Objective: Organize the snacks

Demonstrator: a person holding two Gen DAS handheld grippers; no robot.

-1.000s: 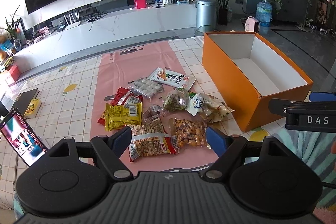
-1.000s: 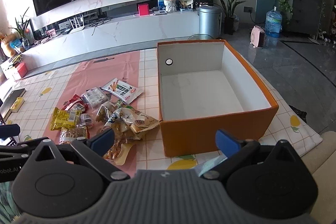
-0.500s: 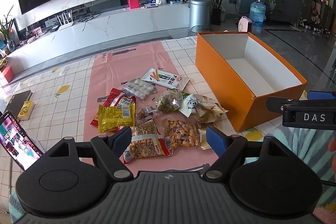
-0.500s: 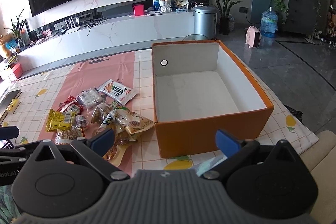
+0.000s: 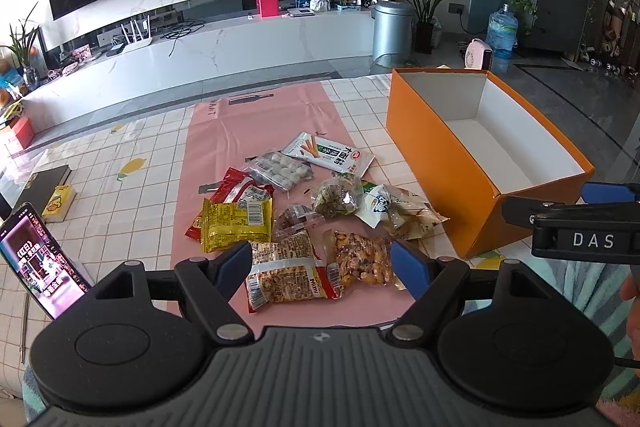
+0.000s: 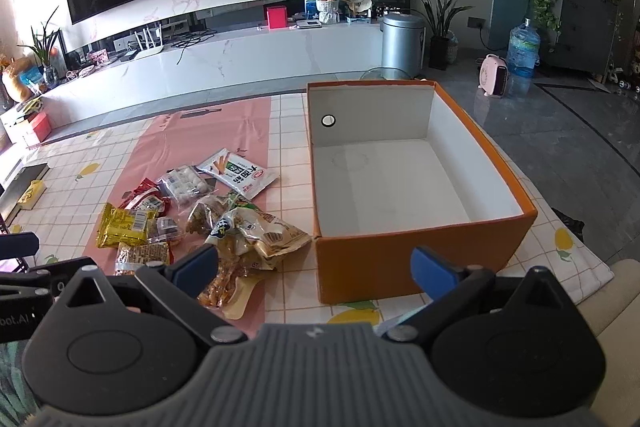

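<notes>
- Snack packets, nine counted, lie in a loose pile on the pink runner (image 5: 256, 123) that covers the middle of the bench (image 5: 132, 195), just left of the orange box (image 5: 452, 163).
- Far row, two packets: one white breadstick packet (image 5: 330, 155) and one clear pack of white round sweets (image 5: 280, 169).
- Middle row, five packets: one red packet (image 5: 236, 189) partly under one yellow packet (image 5: 236, 225); one small clear pack of dark pieces (image 5: 296, 219); one clear bag of green-brown snacks (image 5: 338, 195); one white and tan bag (image 5: 400, 213) nearest the box.
- Near row, two packets: one peanut packet with a red band (image 5: 286, 271) and one clear pack of orange-brown nuts (image 5: 362, 257), touching side by side.
- One orange box with a white interior, open-topped, holds nothing; one round hole (image 6: 328, 120) shows in its far wall.
- Left hand-held gripper (image 5: 322, 265): blue fingers spread wide, above the two near packets, gripping nothing.
- Right hand-held gripper (image 6: 316, 267): fingers likewise spread wide and bare, over the box's near left corner.
- One phone (image 5: 38, 259) with a lit screen stands at the bench's left edge.
</notes>
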